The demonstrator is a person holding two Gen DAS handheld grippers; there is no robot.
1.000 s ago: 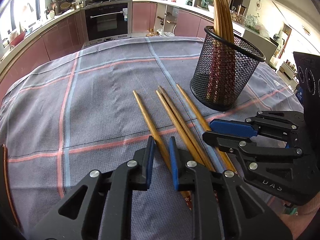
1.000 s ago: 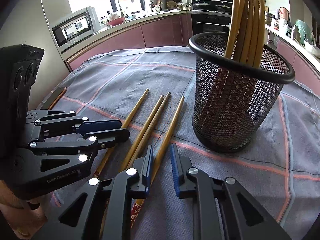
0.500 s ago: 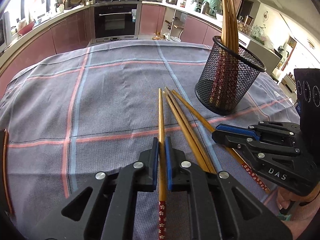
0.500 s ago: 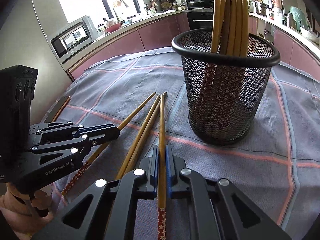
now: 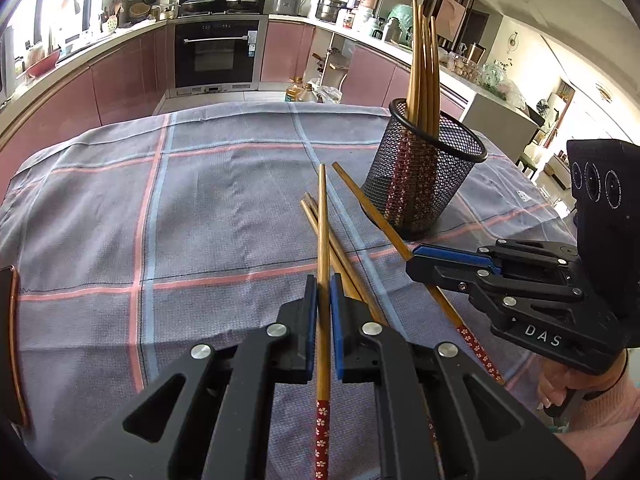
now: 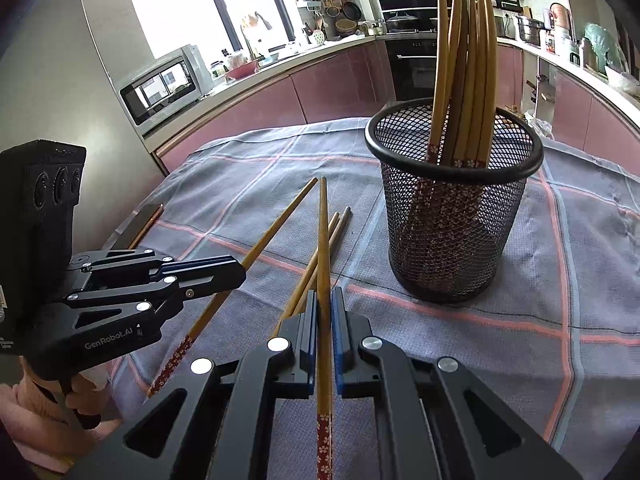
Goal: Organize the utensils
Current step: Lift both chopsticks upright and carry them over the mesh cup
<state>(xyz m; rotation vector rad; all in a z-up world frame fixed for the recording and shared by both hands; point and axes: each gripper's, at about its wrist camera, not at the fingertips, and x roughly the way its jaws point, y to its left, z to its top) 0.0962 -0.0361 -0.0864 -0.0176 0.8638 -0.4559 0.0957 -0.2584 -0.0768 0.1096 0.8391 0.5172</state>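
- Chopsticks pinched: our left gripper [image 5: 324, 308] and right gripper [image 6: 325, 312] each clamp one chopstick, lifting stage.
- Next we tip them upright over the mesh holder [image 6: 454, 168].

Four loose chopsticks [image 5: 322, 240], one mesh holder [image 5: 424, 184], two hand-held grippers [image 5: 323, 300]

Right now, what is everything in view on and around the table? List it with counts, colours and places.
Held chopsticks: two, tan with red flowered ends, one in each gripper.
Loose chopsticks: two, tan, lying together on the cloth.
Mesh holder: one, black, on the cloth, several chopsticks standing in it.
Tablecloth: one, grey with pink and blue lines.
Oven: one, black, far wall.
Microwave: one, silver, counter.
Left gripper: black, blue pads, shut.
Right gripper: same, shut.
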